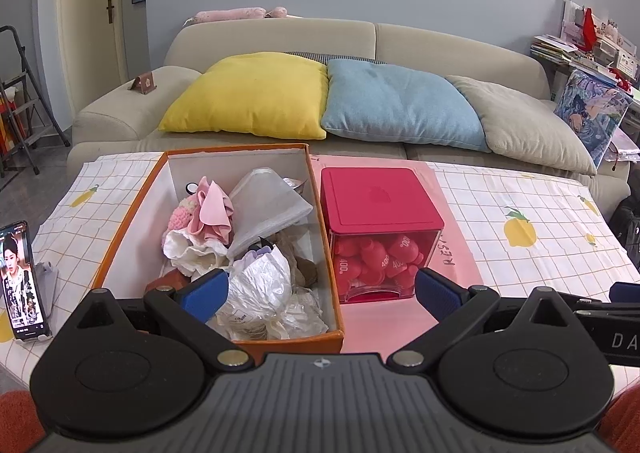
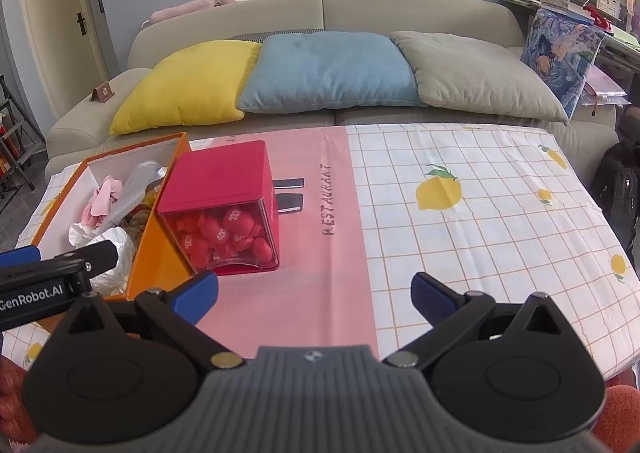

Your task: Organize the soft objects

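Observation:
An orange box (image 1: 132, 209) on the table holds soft things: a pink cloth (image 1: 214, 209), a pink knitted piece (image 1: 182, 217), white crumpled fabric (image 1: 192, 249), clear plastic bags (image 1: 264, 281). It also shows in the right wrist view (image 2: 160, 257). Beside it on its right stands a clear box with a red lid (image 1: 376, 197), full of red soft toys (image 1: 376, 257); it also shows in the right wrist view (image 2: 224, 181). My left gripper (image 1: 320, 293) is open and empty, over the orange box's near right corner. My right gripper (image 2: 314, 293) is open and empty over the pink cloth strip.
A phone (image 1: 20, 277) stands propped at the table's left edge. The tablecloth (image 2: 480, 213) has a lemon print. A sofa behind carries a yellow (image 1: 248, 93), a blue (image 1: 396, 101) and a grey cushion (image 1: 532, 121). A ladder (image 1: 20, 101) stands at far left.

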`<state>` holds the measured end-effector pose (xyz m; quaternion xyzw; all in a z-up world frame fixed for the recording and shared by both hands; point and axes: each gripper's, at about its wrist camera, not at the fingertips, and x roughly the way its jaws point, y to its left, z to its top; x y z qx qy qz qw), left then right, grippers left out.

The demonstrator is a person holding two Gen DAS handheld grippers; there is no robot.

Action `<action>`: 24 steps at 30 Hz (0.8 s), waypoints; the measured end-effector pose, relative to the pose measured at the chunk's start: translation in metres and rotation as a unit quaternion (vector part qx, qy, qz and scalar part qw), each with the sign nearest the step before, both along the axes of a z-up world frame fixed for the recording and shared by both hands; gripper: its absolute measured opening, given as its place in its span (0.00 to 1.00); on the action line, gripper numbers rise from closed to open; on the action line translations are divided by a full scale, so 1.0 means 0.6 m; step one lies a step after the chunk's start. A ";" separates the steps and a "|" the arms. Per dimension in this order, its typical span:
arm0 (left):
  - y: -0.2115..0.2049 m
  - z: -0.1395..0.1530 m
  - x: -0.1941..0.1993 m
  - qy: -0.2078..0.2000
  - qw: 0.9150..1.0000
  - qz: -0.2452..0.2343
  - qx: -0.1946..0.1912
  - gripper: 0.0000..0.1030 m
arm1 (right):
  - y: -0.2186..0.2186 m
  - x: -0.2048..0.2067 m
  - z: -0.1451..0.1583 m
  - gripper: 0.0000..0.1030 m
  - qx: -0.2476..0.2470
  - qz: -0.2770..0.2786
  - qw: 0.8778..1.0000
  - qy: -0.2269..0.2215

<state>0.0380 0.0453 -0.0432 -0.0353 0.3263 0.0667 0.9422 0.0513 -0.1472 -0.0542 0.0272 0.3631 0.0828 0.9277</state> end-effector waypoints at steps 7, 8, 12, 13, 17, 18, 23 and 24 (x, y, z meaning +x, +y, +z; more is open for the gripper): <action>0.000 0.000 -0.001 0.002 1.000 0.001 -0.001 1.00 | 0.000 0.001 -0.001 0.97 -0.001 -0.001 1.000 0.002; 0.001 -0.001 -0.001 0.002 1.000 0.001 0.000 1.00 | 0.000 0.001 -0.002 0.97 -0.002 -0.001 1.000 0.003; 0.000 -0.001 -0.001 0.004 1.000 0.001 0.000 1.00 | -0.001 0.001 -0.003 0.97 -0.002 -0.003 1.000 0.005; 0.001 -0.001 -0.001 0.003 1.000 0.001 0.001 1.00 | -0.001 0.001 -0.003 0.97 -0.002 -0.004 1.000 0.006; 0.000 -0.002 -0.002 0.003 1.000 -0.002 0.002 1.00 | -0.001 0.002 -0.005 0.97 -0.005 -0.003 1.000 0.009; 0.000 -0.002 -0.002 0.004 1.000 -0.002 0.002 1.00 | -0.001 0.002 -0.005 0.97 -0.005 -0.003 1.000 0.009; 0.000 -0.002 -0.001 0.003 1.000 -0.001 0.004 1.00 | -0.001 0.002 -0.005 0.97 -0.005 -0.003 1.000 0.009; 0.000 -0.002 -0.002 0.003 1.000 -0.001 0.004 1.00 | -0.001 0.003 -0.005 0.97 -0.005 -0.003 1.000 0.009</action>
